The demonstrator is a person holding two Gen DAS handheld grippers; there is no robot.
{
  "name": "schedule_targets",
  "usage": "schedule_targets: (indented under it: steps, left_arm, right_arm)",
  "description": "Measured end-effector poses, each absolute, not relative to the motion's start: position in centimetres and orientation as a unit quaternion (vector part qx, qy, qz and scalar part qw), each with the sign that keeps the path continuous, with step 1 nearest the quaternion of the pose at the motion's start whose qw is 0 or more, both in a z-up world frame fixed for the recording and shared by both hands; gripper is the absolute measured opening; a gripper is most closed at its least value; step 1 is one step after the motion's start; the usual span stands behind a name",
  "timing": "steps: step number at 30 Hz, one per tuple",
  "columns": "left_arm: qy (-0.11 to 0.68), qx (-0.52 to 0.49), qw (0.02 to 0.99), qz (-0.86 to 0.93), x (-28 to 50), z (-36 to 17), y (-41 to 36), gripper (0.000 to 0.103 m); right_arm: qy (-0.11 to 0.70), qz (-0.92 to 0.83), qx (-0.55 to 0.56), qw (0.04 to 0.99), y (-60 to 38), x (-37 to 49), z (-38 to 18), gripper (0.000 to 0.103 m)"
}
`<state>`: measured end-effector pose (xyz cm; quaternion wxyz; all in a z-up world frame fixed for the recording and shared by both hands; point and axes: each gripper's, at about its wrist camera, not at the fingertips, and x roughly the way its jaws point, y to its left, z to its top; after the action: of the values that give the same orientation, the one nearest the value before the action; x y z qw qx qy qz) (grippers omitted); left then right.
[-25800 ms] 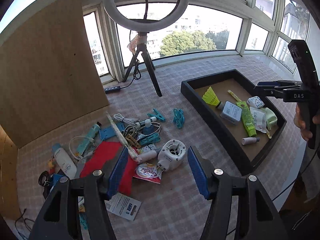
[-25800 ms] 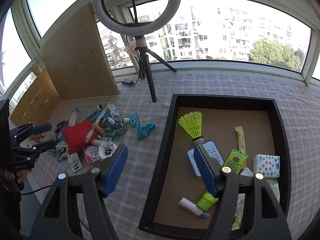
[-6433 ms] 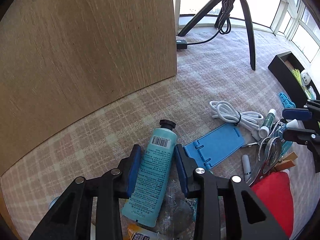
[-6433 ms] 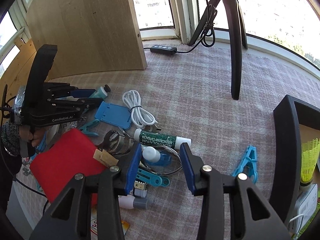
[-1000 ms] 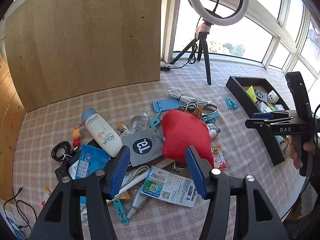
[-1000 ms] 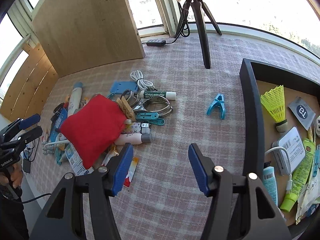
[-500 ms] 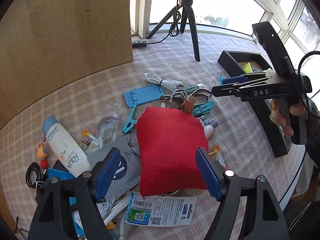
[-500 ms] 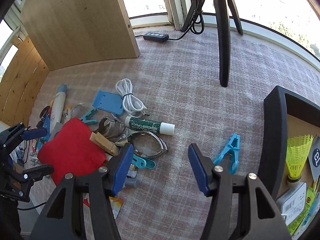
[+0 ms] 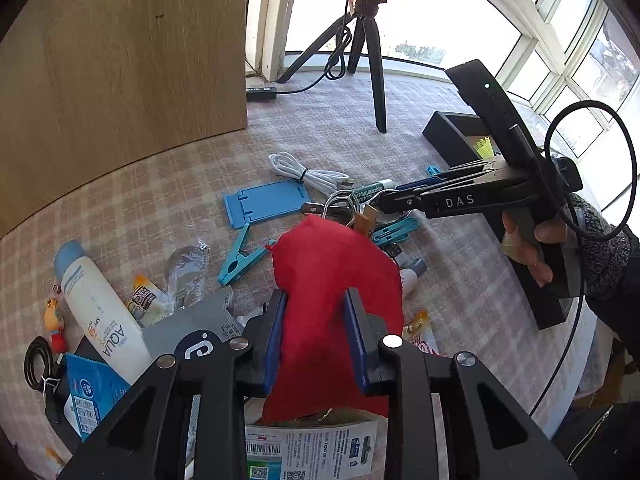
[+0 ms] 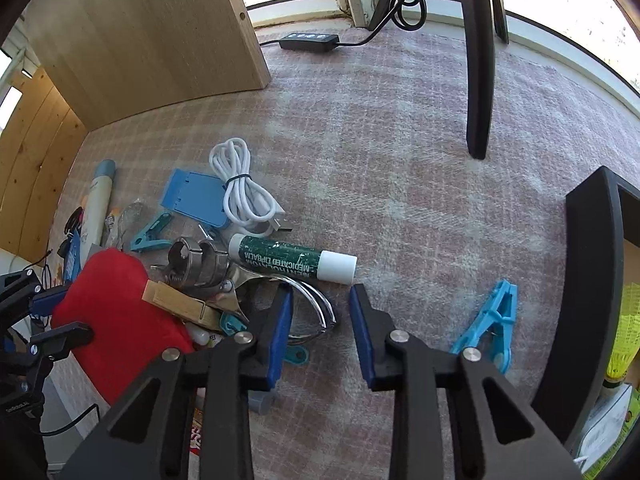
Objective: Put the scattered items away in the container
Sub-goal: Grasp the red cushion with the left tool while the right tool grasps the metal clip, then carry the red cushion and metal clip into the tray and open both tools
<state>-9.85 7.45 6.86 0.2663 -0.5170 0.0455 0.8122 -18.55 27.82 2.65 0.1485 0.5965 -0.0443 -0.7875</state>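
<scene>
My left gripper [image 9: 316, 332] points down at the pile, and its blue pads are closing, pinching the near end of a red cloth pouch [image 9: 332, 264] that bunches between them. In the right wrist view the same pouch [image 10: 116, 312] lies at the left, with the left gripper [image 10: 60, 316] on its edge. My right gripper [image 10: 320, 320] hangs low over a bent metal ring [image 10: 320, 300]. Its jaws are closing with the ring's loop between them, and the pads stay clear of it. The black tray [image 10: 592, 280] stands to the right.
Around the ring lie a green lip balm stick [image 10: 288, 260], a wooden clothespin [image 10: 180, 300], a white cable [image 10: 240, 196] and a blue stand [image 10: 192, 196]. A blue clip [image 10: 488, 328] sits near the tray. A tripod leg [image 10: 478, 80] and a wooden board [image 9: 120, 60] stand behind.
The left jaws have narrowed from wide around the red pouch to pinching it. The right gripper has sunk toward the metal ring, and its jaws have narrowed.
</scene>
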Motion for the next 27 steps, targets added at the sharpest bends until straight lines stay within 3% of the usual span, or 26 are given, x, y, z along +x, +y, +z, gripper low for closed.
schedule_targets:
  steps: [13,27]
  left_arm:
    - [0.026,-0.493,0.251,0.832,-7.8,9.1,6.8,0.015]
    - [0.016,-0.453,0.236,0.86,-5.1,13.8,6.1,0.014]
  right_arm:
    - [-0.099,-0.822,0.544,0.138,31.1,-16.0,6.9,0.005]
    - [-0.127,-0.847,0.501,0.12,35.4,-11.0,11.8,0.005]
